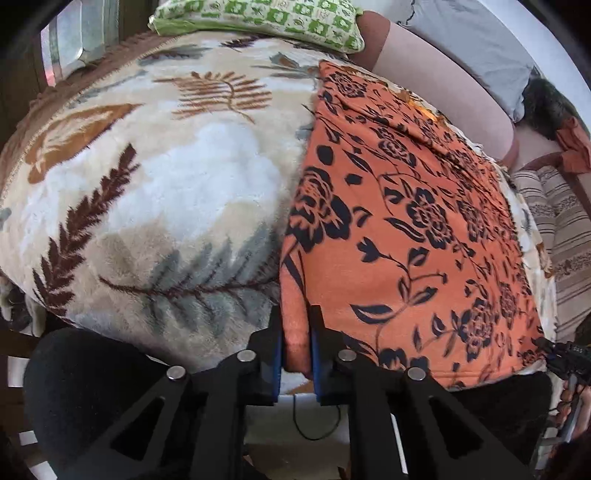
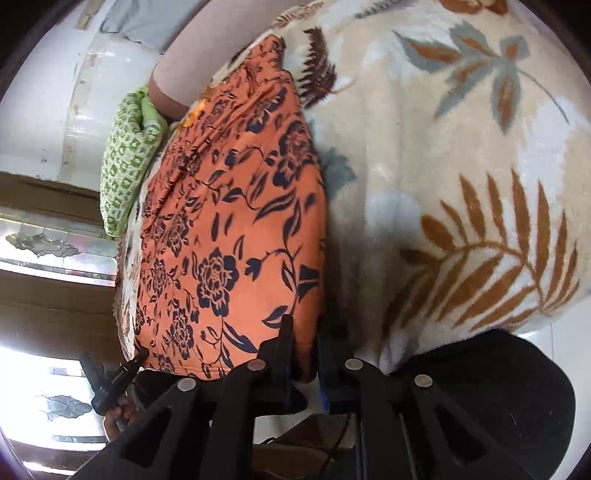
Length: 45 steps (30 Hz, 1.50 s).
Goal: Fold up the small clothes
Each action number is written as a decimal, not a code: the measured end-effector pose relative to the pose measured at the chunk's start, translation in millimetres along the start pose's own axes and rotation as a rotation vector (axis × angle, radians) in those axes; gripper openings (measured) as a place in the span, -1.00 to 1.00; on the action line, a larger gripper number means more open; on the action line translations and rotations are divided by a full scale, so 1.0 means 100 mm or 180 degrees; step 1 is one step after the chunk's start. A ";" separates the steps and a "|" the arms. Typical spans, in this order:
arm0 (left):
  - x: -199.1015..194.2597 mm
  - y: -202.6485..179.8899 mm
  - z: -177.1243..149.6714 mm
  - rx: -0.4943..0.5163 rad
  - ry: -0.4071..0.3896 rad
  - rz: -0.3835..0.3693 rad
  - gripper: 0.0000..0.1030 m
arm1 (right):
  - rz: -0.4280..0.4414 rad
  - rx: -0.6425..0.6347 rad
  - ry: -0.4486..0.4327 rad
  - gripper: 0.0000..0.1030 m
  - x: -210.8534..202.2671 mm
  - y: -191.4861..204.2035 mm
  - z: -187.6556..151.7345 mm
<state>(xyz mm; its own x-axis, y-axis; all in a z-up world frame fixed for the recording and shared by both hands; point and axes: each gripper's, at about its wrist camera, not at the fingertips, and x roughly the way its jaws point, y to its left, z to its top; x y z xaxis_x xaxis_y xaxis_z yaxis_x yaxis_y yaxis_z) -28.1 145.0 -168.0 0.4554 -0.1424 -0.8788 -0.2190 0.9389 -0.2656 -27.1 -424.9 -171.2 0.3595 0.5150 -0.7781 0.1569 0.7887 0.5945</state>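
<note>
An orange garment with a black flower print (image 1: 406, 229) lies spread flat on a fleece blanket (image 1: 155, 192) patterned with leaves. My left gripper (image 1: 295, 332) is shut on the garment's near left corner, a fold of orange cloth pinched between its pads. In the right wrist view the same garment (image 2: 229, 229) runs away from me, and my right gripper (image 2: 304, 347) is shut on its near right corner at the blanket's (image 2: 461, 184) edge. The left gripper (image 2: 110, 376) shows in the right wrist view at the lower left, and the right gripper (image 1: 561, 354) shows at the far right of the left wrist view.
A green checked pillow (image 1: 266, 22) lies at the far end of the bed, also in the right wrist view (image 2: 125, 162). A pink bolster (image 1: 443, 70) and grey pillow (image 1: 472, 40) lie beyond the garment. A striped cushion (image 1: 561, 236) is at right. My black-clad knee (image 1: 88, 387) is below.
</note>
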 end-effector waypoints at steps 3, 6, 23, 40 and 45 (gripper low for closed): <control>0.06 0.02 0.01 -0.0078 0.0064 -0.0021 -0.43 | -0.0168 0.0067 0.0052 -0.06 0.02 -0.12 0.02; 0.06 0.01 0.00 -0.0004 0.0067 -0.0034 -0.77 | -0.0059 0.0045 0.0045 0.00 0.03 -0.15 0.01; 0.13 0.01 0.03 -0.0081 0.0209 -0.0124 -0.49 | 0.0233 0.0448 0.0226 -0.69 0.18 -0.29 0.12; -0.64 -0.48 1.72 0.0307 -0.0660 -0.0742 -0.87 | 0.1606 0.0363 -0.0567 -0.84 -0.43 0.31 1.42; -0.20 -0.60 2.87 0.0190 -0.0833 -0.0642 -0.80 | 0.1702 0.0348 -0.0798 -0.79 -0.24 0.60 2.62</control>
<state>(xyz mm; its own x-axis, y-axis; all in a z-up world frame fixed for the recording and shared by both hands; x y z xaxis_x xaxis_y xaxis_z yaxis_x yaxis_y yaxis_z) 223.5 181.2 -20.6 0.6923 -0.2492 -0.6772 -0.0544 0.9178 -0.3933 214.8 -478.1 -63.5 0.6186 0.7255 -0.3016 -0.0167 0.3959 0.9181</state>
